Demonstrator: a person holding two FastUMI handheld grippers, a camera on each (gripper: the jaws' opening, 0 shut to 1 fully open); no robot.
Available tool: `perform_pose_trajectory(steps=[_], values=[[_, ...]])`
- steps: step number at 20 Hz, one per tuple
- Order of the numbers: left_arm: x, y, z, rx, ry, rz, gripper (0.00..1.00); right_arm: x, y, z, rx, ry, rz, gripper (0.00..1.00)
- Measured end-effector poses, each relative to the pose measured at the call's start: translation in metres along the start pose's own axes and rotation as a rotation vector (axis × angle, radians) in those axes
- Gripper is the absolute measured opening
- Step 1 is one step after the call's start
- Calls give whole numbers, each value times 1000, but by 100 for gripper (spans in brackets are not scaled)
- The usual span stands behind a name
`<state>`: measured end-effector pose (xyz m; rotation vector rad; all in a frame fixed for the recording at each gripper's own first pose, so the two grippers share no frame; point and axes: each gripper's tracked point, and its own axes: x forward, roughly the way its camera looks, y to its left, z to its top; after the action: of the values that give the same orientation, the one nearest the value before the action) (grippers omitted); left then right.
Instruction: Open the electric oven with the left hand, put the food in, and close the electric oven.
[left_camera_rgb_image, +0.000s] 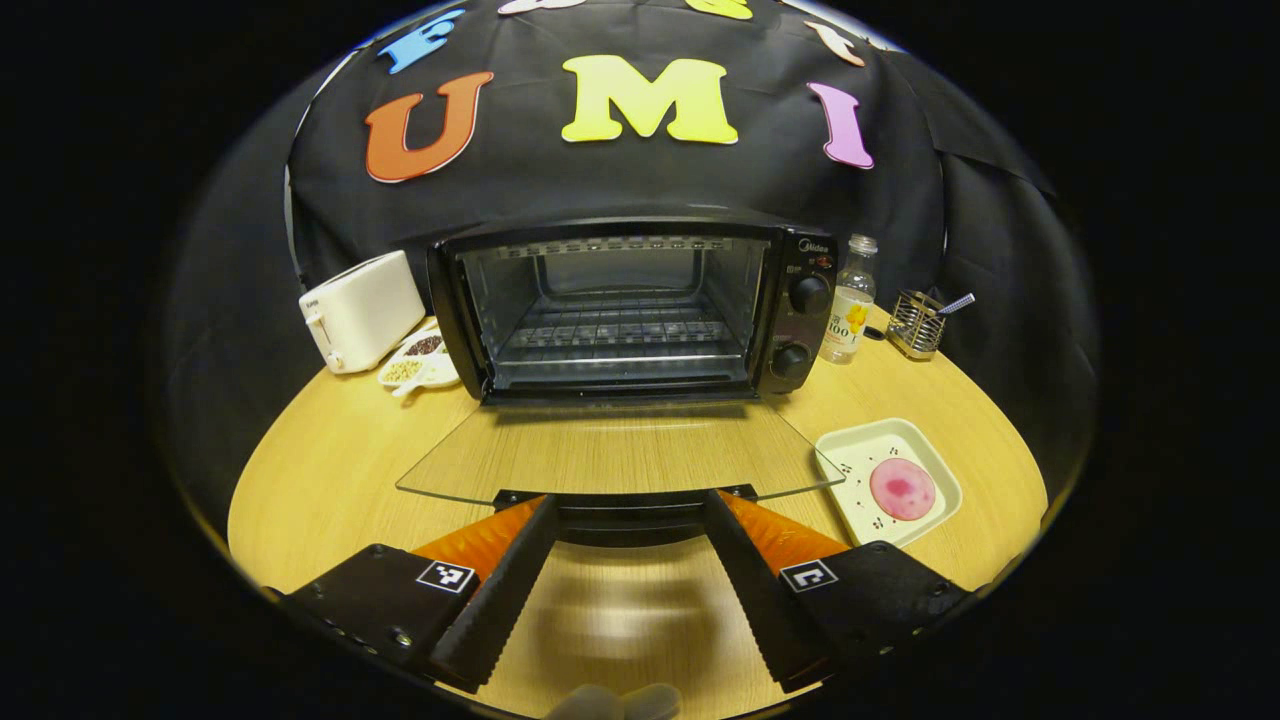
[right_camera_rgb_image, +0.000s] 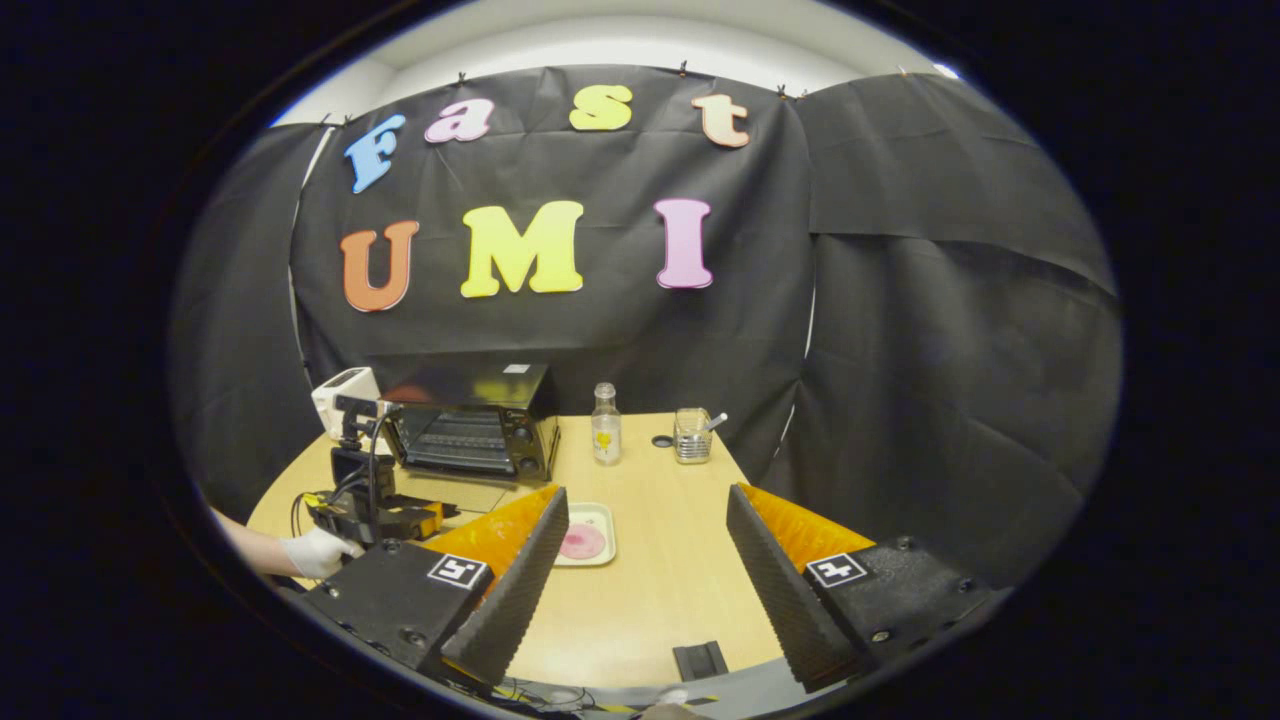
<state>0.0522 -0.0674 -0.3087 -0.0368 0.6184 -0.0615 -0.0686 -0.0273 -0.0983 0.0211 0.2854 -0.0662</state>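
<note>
1. Down low, the left gripper (left_camera_rgb_image: 628, 525) sits just in front of the oven (left_camera_rgb_image: 630, 310), with its fingers (left_camera_rgb_image: 500, 590) spread wide. The door handle (left_camera_rgb_image: 625, 515) lies between them, and I cannot tell if they touch it.
2. From the right gripper view, a gloved hand (right_camera_rgb_image: 318, 552) holds the left gripper near the table's left edge, by the open door.
3. Farther back and higher up, the right gripper (right_camera_rgb_image: 648, 560) hangs over the near part of the table (right_camera_rgb_image: 660, 590). Its fingers are wide apart and hold nothing.
4. The oven stands at the back of the table, near the middle. Its glass door (left_camera_rgb_image: 610, 455) is folded all the way down and lies flat, so the wood shows through it.
5. Inside the oven there is a wire rack (left_camera_rgb_image: 620, 335) with nothing on it. Two round knobs (left_camera_rgb_image: 808, 295) sit on its right side.
6. The food (left_camera_rgb_image: 902, 488) is a round pink piece. It lies on a white plate (left_camera_rgb_image: 850, 450) just right of the open door.
7. Left of the oven stand a white toaster (left_camera_rgb_image: 360, 310) and a small dish (left_camera_rgb_image: 420, 362) of beans. Right of it stand a bottle (left_camera_rgb_image: 850, 300) and a wire holder (left_camera_rgb_image: 915, 322).
</note>
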Motion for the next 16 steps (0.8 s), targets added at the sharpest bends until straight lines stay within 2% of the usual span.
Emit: perform_pose_trajectory(steps=[10,11,12,16], values=[[16,0,-32,-36,133,0,95,3,-4,-7,5,14,-11,100],[17,0,-34,-35,146,0,100,4,-4,-9,9,17,-12,100],[16,-1,-36,-35,162,0,95,5,-4,-9,13,20,-12,100],[16,-1,-36,-29,190,-3,96,9,-1,-19,33,34,1,100]])
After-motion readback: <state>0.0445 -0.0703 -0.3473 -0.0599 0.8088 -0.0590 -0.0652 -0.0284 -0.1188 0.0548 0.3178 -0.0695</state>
